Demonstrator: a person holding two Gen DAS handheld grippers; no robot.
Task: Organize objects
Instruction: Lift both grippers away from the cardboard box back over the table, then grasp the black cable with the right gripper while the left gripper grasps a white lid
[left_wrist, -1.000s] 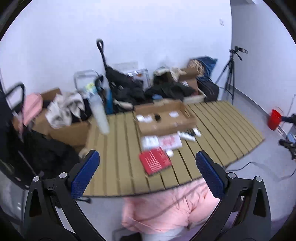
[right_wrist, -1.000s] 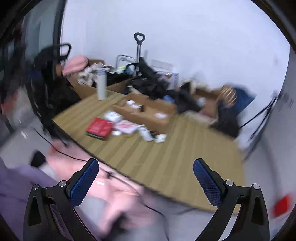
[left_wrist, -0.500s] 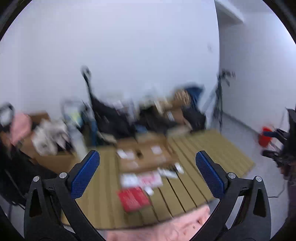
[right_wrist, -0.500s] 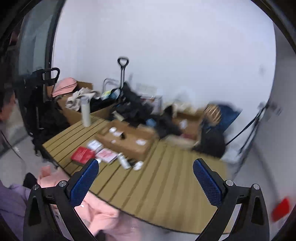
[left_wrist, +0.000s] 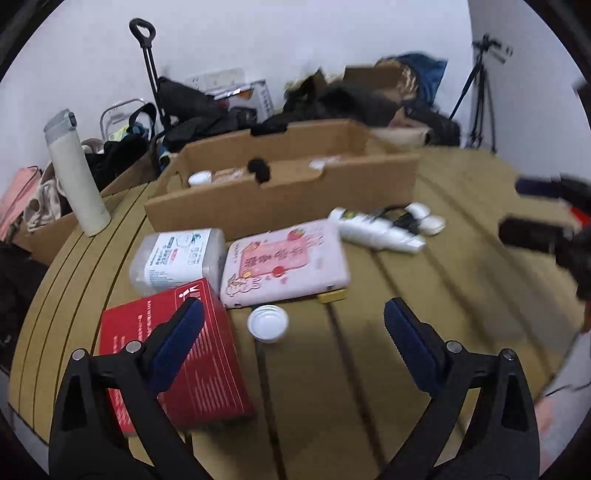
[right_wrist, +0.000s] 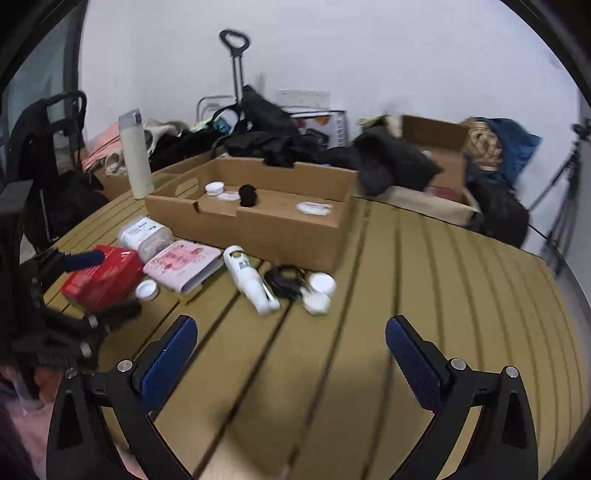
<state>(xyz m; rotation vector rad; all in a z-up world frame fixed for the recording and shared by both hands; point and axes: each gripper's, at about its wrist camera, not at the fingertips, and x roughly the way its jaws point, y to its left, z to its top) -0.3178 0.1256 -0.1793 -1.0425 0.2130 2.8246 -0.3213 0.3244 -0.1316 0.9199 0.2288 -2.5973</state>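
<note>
The left gripper (left_wrist: 293, 321) is wide, its jaws are closing a little, and nothing is between them. It hangs over the slatted table (left_wrist: 424, 332). One blue pad is in front of the red box (left_wrist: 207, 369). A small white lid (left_wrist: 268, 324) lies on the table between the pads.

The right gripper (right_wrist: 291, 350) is wide too and holds nothing. Only bare table is under it.

Just behind the red box are a clear tub (left_wrist: 177, 254) and a pink pack (left_wrist: 284, 262), side by side. Next to the pink pack lies a white bottle (left_wrist: 373, 229) on its side. It touches a black cord (right_wrist: 282, 278) and two small white round things (right_wrist: 319, 291).

Behind all of these is an open cardboard box (right_wrist: 258, 225). In it are small white tubs (right_wrist: 214, 189) and a black fuzzy ball (right_wrist: 247, 195). A tall white flask (left_wrist: 75, 173) stands up at the table's left edge. Bags and clothes are piled behind the table by the wall.
</note>
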